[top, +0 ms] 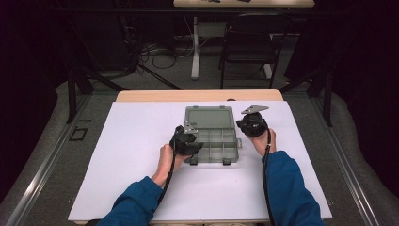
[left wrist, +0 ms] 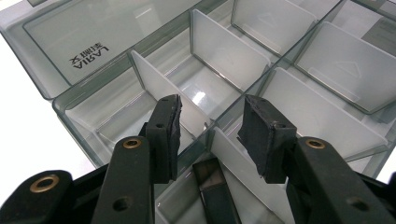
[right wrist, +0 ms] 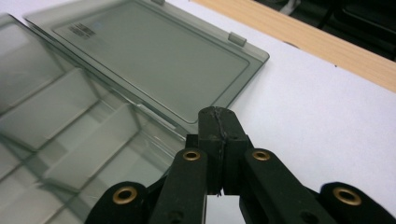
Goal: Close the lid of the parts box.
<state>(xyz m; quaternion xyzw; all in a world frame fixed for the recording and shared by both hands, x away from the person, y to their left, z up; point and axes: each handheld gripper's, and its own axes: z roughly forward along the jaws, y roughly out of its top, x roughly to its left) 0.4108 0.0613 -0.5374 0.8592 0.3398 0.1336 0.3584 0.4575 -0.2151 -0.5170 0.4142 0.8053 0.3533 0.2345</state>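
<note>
A white sheet (top: pixel 141 155) covers most of the desk (top: pixel 155 95), whose wooden edge shows along the far side. Near the middle of the sheet lies a grey see-through plastic box (top: pixel 217 145), opened out flat: its lid (top: pixel 209 117) lies back on the far side, and the compartment tray sits on the near side. White dividers (left wrist: pixel 229 51) split the tray into several compartments. No contents are visible in the compartments that can be seen. The lid bears printed lettering near one corner, seen upside down in the left gripper view.

The left gripper (top: pixel 187 142) is held in the person's left hand (top: pixel 167 160) at the tray's left near corner. In the left gripper view its jaws stand apart at a moderate gap, poised over the tray above a divider junction; nothing is between them. A dark latch tab (left wrist: pixel 212 179) lies just below them.

The right gripper (top: pixel 253 125) is held in the right hand (top: pixel 262 143) just beside the box's right edge, close to where lid and tray join. In the right gripper view its jaws are pressed together, pads touching, with nothing gripped; the tips sit over the white sheet next to the box's edge.

Both forearms wear blue sleeves (top: pixel 291 188). A black cable (top: pixel 266 179) trails from the right gripper along the arm. Beyond the desk stand a dark chair (top: pixel 249 40) and loose floor cables (top: pixel 157 54).
</note>
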